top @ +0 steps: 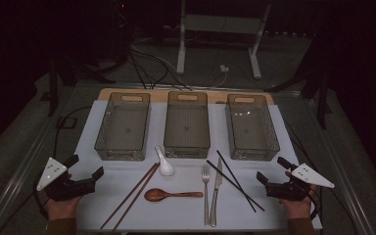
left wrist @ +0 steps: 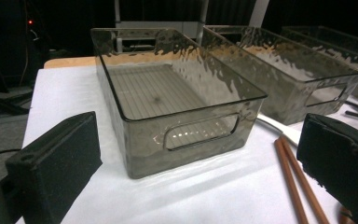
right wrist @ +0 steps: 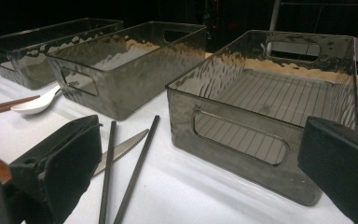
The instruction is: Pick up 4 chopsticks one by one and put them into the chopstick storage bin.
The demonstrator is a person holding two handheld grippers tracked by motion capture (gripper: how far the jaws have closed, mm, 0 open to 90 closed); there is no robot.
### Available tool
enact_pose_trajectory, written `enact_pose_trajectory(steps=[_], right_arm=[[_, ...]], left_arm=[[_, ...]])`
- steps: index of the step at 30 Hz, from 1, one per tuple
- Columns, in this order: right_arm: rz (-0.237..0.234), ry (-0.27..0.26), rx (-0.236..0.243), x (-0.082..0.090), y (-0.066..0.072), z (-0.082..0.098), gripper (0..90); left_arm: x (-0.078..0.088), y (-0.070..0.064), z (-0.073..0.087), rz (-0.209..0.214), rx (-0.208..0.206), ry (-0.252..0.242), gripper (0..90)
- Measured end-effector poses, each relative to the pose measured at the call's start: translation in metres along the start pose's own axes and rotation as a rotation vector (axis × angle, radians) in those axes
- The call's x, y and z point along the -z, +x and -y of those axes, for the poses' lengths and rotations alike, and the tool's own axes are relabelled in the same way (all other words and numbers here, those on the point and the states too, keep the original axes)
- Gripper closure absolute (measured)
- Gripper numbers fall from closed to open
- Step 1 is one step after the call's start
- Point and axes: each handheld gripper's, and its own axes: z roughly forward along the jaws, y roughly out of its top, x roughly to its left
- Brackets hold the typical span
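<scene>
Three empty smoky bins (top: 186, 125) line the far tabletop (top: 274, 205); cutlery lies loose near them: brown chopsticks (top: 132, 193), white spoon (top: 165, 162), wooden spoon (top: 171, 195), fork (top: 205, 193), knife (top: 216, 191), black chopsticks (top: 235, 181). Left claw (top: 85, 177) and right claw (top: 269, 183) hover wide and empty. Sorting looks unstarted; next, close on one utensil.

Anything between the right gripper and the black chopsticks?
Nothing visible. The right gripper, jaws open, sits just right of the black chopsticks with bare table between. The knife lies on their far side.
</scene>
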Motion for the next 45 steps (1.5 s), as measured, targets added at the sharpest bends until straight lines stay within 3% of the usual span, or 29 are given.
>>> enact_pose_trajectory(steps=[9, 16, 28, 45], right_arm=[[-0.013, 0.015, 0.029, -0.001, 0.009, -0.001, 0.0], [0.01, 0.027, 0.033, -0.001, 0.009, -0.002, 0.0], [0.024, 0.03, 0.007, 0.001, 0.006, -0.001, 0.0], [0.037, 0.049, 0.033, -0.001, 0.009, -0.002, 0.0]], left_arm=[[0.004, -0.002, -0.004, 0.002, -0.004, 0.008, 0.7], [0.006, -0.01, -0.017, 0.018, -0.051, 0.041, 0.7], [0.0, -0.018, -0.031, 0.089, -0.087, 0.109, 0.7], [-0.017, -0.028, -0.042, 0.15, -0.155, 0.213, 0.7]])
